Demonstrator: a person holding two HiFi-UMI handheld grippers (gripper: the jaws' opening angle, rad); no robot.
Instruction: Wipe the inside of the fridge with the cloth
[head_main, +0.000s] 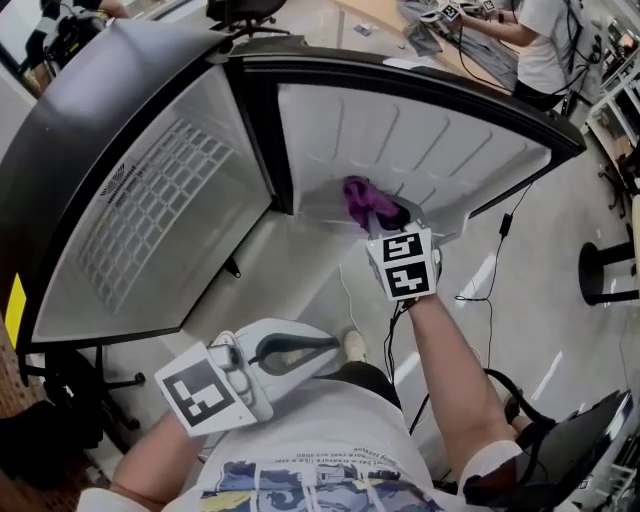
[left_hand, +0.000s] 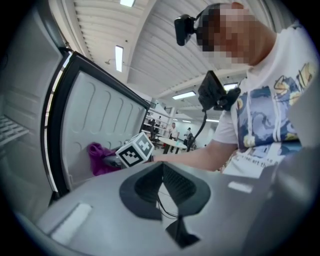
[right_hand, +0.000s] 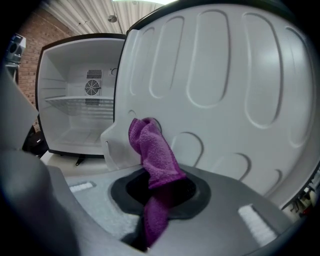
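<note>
Your right gripper (right_hand: 156, 197) has its jaws clamped on the purple cloth (right_hand: 152, 150). The free end of the cloth stands up out of them in a bunch and presses against the inner face of the fridge door (right_hand: 225, 90). It touches the door low down, just beside the moulded ledge (right_hand: 116, 145) at the door's bottom, on the half nearer the hinge. In the head view the door is swung wide open, and your right forearm (head_main: 440, 360) reaches straight towards its lower rim.

Your left gripper (head_main: 300, 348) is well back from the door, close to your torso. Its jaws are together with nothing between them, pointing roughly towards the door.

The fridge (head_main: 60, 150) stands open on the hinge side of the door. Inside it you can see 1 wire shelf (right_hand: 82, 101) and a round fan grille (right_hand: 91, 87) on the back wall. A black cable (head_main: 497, 270) trails over the floor near the door's free edge. Past the door's top edge, 1 person (head_main: 545, 45) stands at a table.
</note>
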